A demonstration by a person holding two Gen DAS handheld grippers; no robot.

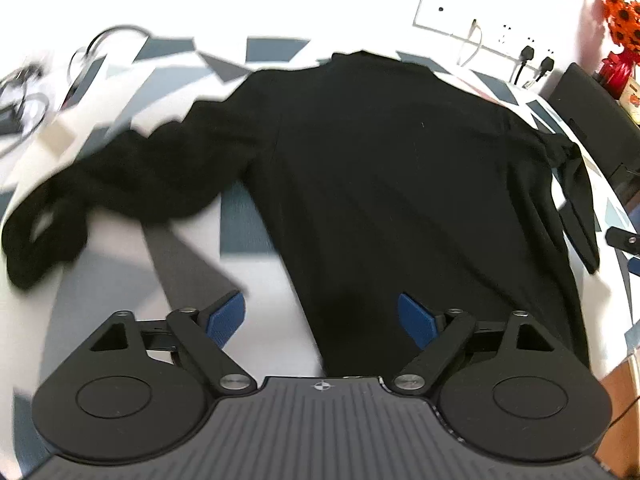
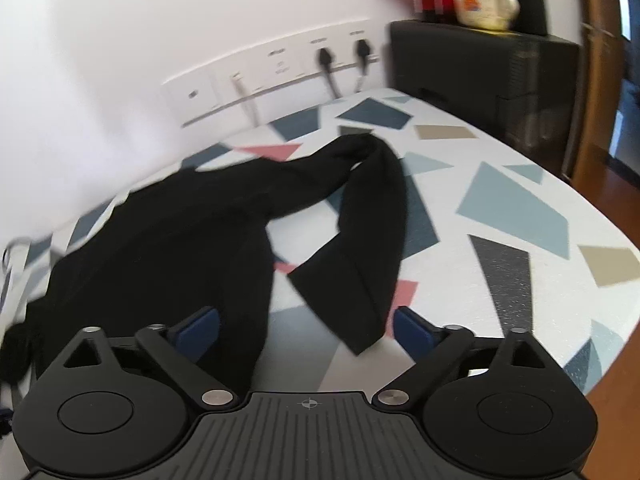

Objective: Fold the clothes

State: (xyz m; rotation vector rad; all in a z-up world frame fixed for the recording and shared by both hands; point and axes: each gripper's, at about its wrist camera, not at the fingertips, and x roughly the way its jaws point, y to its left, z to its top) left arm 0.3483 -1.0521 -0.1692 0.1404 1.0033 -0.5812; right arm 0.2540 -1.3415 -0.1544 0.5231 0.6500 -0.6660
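The left gripper (image 1: 322, 320) stands wide open, gripping nothing — its blue pads (image 1: 226, 318) hang above the lower hem of the black long-sleeved top (image 1: 380, 184), which lies spread across the middle of the patterned table (image 1: 120, 276). The right gripper (image 2: 306, 332) is equally wide and empty; one sleeve (image 2: 368, 240) loops between its fingers. A wall socket strip (image 2: 280, 76) runs upper centre, a mug (image 2: 482, 2) upper right.
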